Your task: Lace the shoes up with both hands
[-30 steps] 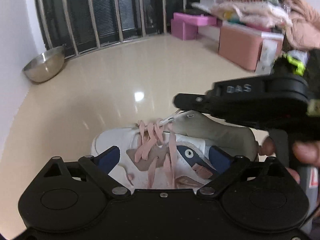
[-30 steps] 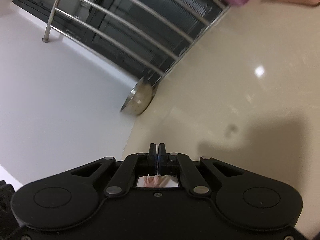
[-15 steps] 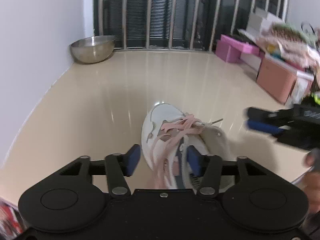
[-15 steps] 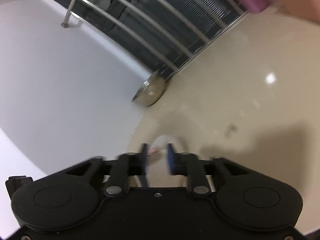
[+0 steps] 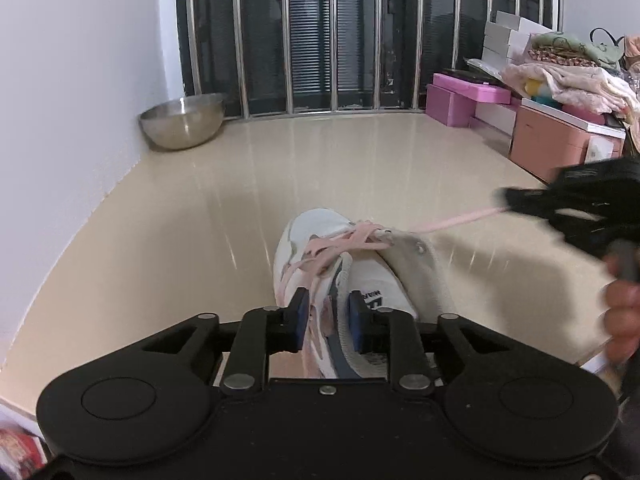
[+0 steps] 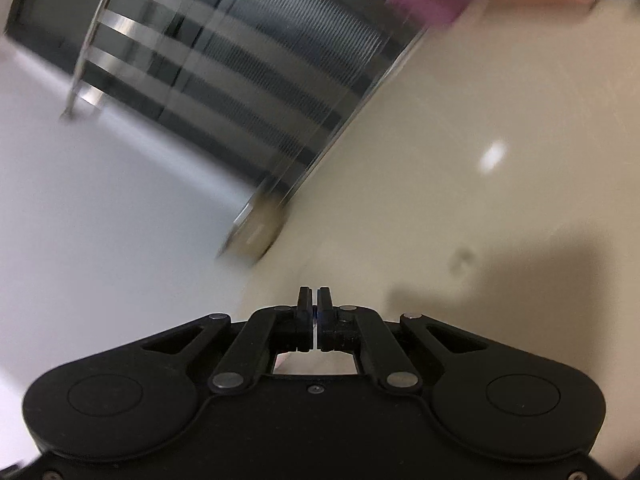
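1. Glossy cream floor (image 5: 248, 200) fills the room and carries everything in view; a white wall runs along the left side.
2. Nearest in the left wrist view, the left tool (image 5: 328, 320) points down at a white sneaker (image 5: 380, 276). Its jaws have just been closing, and its blue pads (image 5: 301, 316) stand on either side of the sneaker's rear upper. Whether the pads press the shoe cannot be told.
3. The sneaker rests on the floor, toe pointing away, with a grey tongue and pink trim.
4. A pink lace (image 5: 340, 242) criss-crosses the eyelets. One strand runs taut from the top of the shoe toward the right.
5. That strand ends at the right tool (image 5: 505, 200), a black, blurred shape at the right edge, clamped on the lace tip. A hand (image 5: 622, 312) grips its handle below.
6. In the right wrist view the right tool (image 6: 314, 300) shows its jaws pressed together, with blurred floor and wall beyond.
7. Farther back, a steel bowl (image 5: 182, 120) sits on the floor against the left wall.
8. Pink boxes (image 5: 468, 98) and a stack of folded fabric (image 5: 568, 76) stand at the far right.
9. Metal window bars (image 5: 336, 36) cross dark glass at the back.
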The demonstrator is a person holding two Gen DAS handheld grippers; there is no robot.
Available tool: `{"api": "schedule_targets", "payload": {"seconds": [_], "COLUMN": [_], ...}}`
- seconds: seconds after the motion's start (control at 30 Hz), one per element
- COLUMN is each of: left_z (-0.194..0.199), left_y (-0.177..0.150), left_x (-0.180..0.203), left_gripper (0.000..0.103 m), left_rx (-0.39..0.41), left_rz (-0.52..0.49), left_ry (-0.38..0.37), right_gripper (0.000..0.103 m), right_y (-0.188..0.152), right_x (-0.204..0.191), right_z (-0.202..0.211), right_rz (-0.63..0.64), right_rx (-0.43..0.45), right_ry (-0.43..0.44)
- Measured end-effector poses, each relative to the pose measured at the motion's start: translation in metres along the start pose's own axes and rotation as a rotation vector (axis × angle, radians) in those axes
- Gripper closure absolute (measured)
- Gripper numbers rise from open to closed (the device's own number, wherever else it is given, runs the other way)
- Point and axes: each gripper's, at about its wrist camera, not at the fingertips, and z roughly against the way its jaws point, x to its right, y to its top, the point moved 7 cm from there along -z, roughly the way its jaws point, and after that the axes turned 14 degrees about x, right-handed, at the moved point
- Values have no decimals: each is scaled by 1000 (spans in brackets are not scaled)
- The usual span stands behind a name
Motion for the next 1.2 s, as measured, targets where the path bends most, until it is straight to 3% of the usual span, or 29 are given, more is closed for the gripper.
{"api": "schedule_targets", "payload": {"seconds": [0.1, 0.17, 0.3, 0.37, 0.4, 0.53, 0.6, 0.63, 0.73, 0.9, 0.97, 1.03, 1.2], "left_z": [-2, -6, -13, -13, -12, -9, -9, -10, -14, -23, -26, -28, -28], "left_y": [-1, 0, 0, 1, 1, 1, 1, 1, 0, -3, -3, -3, -3], "left_x": [-16, -27, -45, -47, -46, -44, -47, -49, -51, -53, -53, -53, -54], "left_gripper": [70, 71, 77, 81, 83, 84, 84, 84, 84, 81, 81, 81, 81], "left_rx": [4, 9, 30, 40, 43, 52, 50, 50, 51, 48, 51, 52, 45], "left_rz": [28, 42, 118, 147, 150, 148, 169, 180, 199, 238, 250, 256, 277], "left_ry": [9, 27, 38, 16, 7, 4, 9, 10, 2, -1, 3, 6, 18], "right_gripper": [103, 102, 91, 74, 73, 74, 78, 103, 103, 103, 102, 102, 97], "right_y": [30, 30, 4, -15, -25, -78, -102, -110, -104, -50, -43, -47, -27], "right_x": [19, 27, -3, -36, -50, -94, -96, -94, -85, -34, -20, -25, -26], "right_z": [28, 37, 37, 28, 22, -17, -37, -44, -45, -27, -18, -9, -24], "right_rz": [302, 429, 559, 594, 611, 692, 717, 715, 659, 636, 684, 771, 977], "right_rx": [85, -9, -198, -236, -253, -374, -453, -474, -424, -247, -236, -219, 14], "right_ry": [-103, -108, 45, 195, 269, 500, 534, 542, 519, 262, 184, 167, -91]}}
